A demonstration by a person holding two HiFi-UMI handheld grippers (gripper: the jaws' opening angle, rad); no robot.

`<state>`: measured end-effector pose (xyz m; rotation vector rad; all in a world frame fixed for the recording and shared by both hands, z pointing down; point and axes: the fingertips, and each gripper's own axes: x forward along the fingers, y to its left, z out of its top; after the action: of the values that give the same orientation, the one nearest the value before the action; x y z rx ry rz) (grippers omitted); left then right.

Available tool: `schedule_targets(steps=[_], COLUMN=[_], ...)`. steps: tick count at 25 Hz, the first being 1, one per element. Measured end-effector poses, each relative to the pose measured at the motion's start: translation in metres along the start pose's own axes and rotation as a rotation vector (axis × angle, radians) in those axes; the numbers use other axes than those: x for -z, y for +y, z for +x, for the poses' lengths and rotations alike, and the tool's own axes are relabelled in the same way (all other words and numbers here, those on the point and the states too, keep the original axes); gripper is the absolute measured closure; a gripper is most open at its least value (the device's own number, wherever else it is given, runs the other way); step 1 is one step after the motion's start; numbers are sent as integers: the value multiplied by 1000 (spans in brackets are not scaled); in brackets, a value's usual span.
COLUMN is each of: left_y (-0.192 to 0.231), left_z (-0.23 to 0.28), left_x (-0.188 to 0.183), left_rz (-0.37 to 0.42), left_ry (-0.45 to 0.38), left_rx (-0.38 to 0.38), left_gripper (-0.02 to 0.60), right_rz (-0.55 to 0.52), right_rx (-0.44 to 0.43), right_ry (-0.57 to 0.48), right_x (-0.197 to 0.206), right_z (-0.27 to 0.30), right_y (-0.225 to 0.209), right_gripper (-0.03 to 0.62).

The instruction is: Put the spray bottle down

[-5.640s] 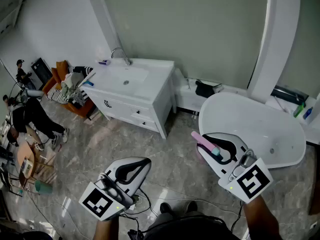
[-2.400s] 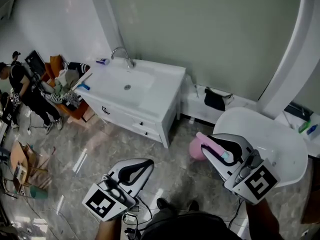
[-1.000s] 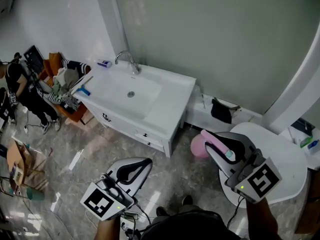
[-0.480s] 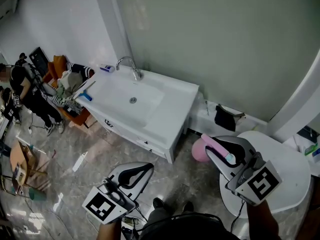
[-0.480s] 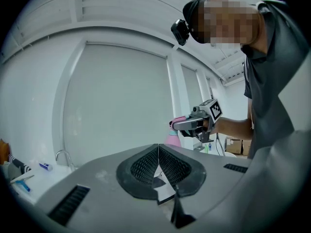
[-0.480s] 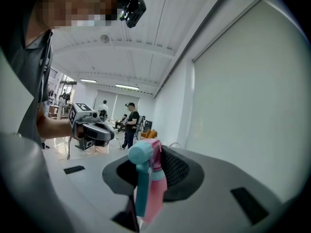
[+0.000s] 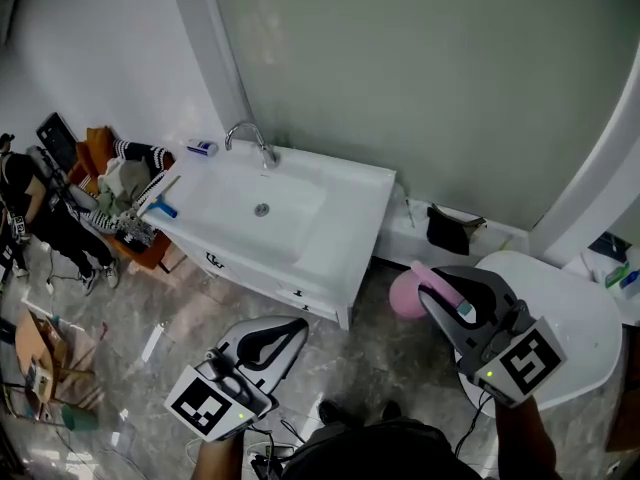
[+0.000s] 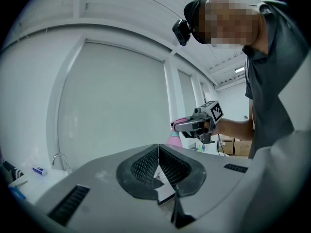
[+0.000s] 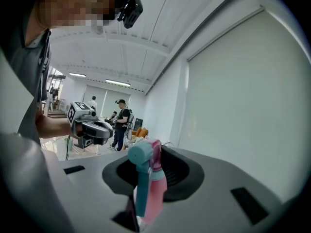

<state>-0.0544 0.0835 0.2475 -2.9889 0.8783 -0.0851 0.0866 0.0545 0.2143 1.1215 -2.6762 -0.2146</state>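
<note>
Compared with the earlier head views, the sink vanity (image 7: 345, 233) sits closer and more central, and the bathtub (image 7: 585, 318) has slid off toward 3 o'clock. So the person has walked away from the tub toward the vanity. The spray bottle (image 7: 406, 294) is not set down yet. The right gripper (image 7: 452, 296) is still clamped on its neck, with the pink body hanging at about 10 o'clock from the jaws. The left gripper (image 7: 275, 333) has its jaws pressed together with nothing in them. The drop spot is probably the vanity top, but the head view is too wide to be sure.
</note>
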Motion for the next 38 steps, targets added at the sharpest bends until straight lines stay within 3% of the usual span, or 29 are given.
schedule_targets(steps=[13,20,38], left_y=[35,49,83], left_z=[-23,9,101], left_x=[12,15,7], left_rz=[-24,-41,-12], left_ry=[-33,-3,64], left_rx=[51,35,-113], left_gripper=[575,575,575], right_rz=[-22,6,37], right_rx=[41,12,-105], right_ry=[42,48,5], right_x=[-6,9,41], right_z=[31,47,69], right_y=[25,-10,-122], right_gripper=[507,507,507])
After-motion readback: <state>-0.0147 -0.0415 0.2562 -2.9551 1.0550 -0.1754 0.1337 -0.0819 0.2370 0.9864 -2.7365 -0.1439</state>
